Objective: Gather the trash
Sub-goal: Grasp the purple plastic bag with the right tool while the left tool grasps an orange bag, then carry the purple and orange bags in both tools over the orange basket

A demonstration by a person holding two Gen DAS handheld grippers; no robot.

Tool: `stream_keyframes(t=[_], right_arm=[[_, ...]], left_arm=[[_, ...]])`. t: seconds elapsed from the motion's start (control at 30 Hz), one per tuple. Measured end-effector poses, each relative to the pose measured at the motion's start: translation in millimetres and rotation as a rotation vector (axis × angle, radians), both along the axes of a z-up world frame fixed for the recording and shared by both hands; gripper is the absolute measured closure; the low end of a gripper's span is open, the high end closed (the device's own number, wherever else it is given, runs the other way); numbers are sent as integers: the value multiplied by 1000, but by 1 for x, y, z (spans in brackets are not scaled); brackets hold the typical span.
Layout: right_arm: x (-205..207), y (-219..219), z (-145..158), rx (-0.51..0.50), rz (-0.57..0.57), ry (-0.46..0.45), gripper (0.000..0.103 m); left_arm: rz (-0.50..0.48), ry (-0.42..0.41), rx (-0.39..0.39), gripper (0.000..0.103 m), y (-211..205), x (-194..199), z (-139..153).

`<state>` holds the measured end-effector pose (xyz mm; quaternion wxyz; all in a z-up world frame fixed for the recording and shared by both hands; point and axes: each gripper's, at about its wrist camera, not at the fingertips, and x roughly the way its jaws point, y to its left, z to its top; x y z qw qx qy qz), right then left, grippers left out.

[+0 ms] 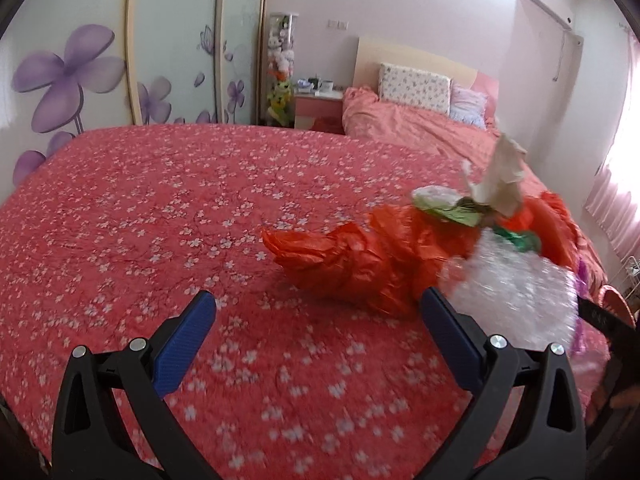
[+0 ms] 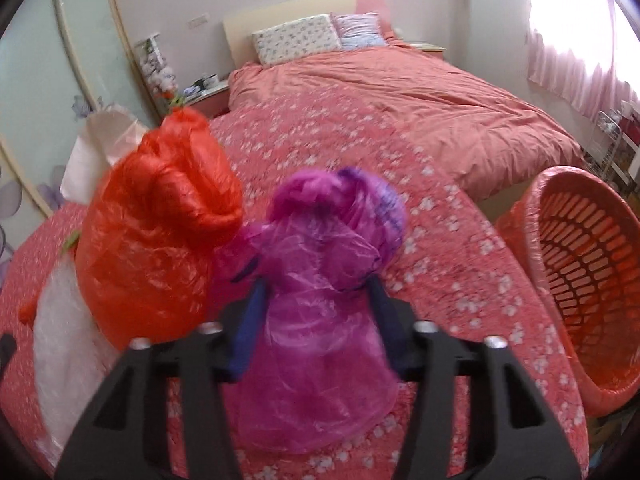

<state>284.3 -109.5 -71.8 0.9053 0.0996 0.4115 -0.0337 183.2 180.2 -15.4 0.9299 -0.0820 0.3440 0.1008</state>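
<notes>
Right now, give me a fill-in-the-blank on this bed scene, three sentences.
1. The right tongs are closed on the ____ plastic bag.
2. The left tongs are ____ and hold nothing.
3. The basket beside the bed is ____ in colour.

Missing: purple; open; orange

Wide bare stretch of bed (image 1: 160,208) open ahead and left of left tongs (image 1: 320,320), orange bag (image 1: 360,260) and bubble wrap (image 1: 516,300) crowding their right side, purple bag (image 2: 320,320) filling right tongs (image 2: 316,328), basket (image 2: 576,280) walling the bed's right edge
</notes>
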Motion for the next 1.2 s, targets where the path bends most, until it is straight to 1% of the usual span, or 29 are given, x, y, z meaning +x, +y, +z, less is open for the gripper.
stream_keyframes(t=[0.03, 0.07, 0.1, 0.17, 0.2, 0.23, 0.37, 0.57, 0.63, 0.7, 0.8, 0.83, 0.87, 0.93, 1.03, 1.13, 1.2], right_arm=[[-2, 1, 0, -7, 7, -7, 69], [-5, -1, 0, 1, 13, -14, 73], [-7, -3, 2, 1, 14, -23, 80], [-14, -8, 7, 0, 22, -41, 88], [-18, -11, 10, 3, 22, -51, 95], [-21, -15, 13, 3, 19, -60, 96], [-38, -27, 26, -10, -6, -116, 98], [-56, -44, 39, -25, -46, -162, 98], [-58, -46, 41, -35, -47, -165, 98], [-61, -45, 42, -40, -46, -163, 98], [-62, -46, 40, -33, -43, -156, 98], [-62, -45, 39, -31, -39, -153, 98], [-63, -44, 37, -33, -33, -151, 98], [-64, -41, 36, -41, -21, -152, 98], [-69, -37, 40, -47, -17, -160, 98], [-72, -39, 45, -40, -21, -169, 98], [-76, -40, 49, -40, -21, -178, 98]], left_arm=[[1, 3, 6, 2, 1, 3, -1], [1, 8, 18, 2, 2, 7, -2], [-1, 9, 19, 2, 4, 10, -3], [-5, 13, 21, 2, 5, 14, -4], [-6, 14, 23, 2, 6, 17, -4], [-6, 14, 26, 2, 6, 18, -4], [-9, 14, 18, 2, 8, 27, -2], [-24, 11, 27, 4, 7, 38, -1], [-33, 33, 44, 11, 5, 44, -6], [-38, 64, 43, 17, 5, 51, -12], [-54, 104, -11, 25, 7, 57, -24], [-62, 112, -30, 30, 7, 58, -27], [-71, 119, -50, 33, 8, 60, -30], [-73, 112, -55, 41, 7, 58, -30], [-75, 89, -45, 50, 8, 53, -25], [-61, 67, -27, 54, 10, 46, -17], [-49, 50, -19, 54, 12, 40, -10]])
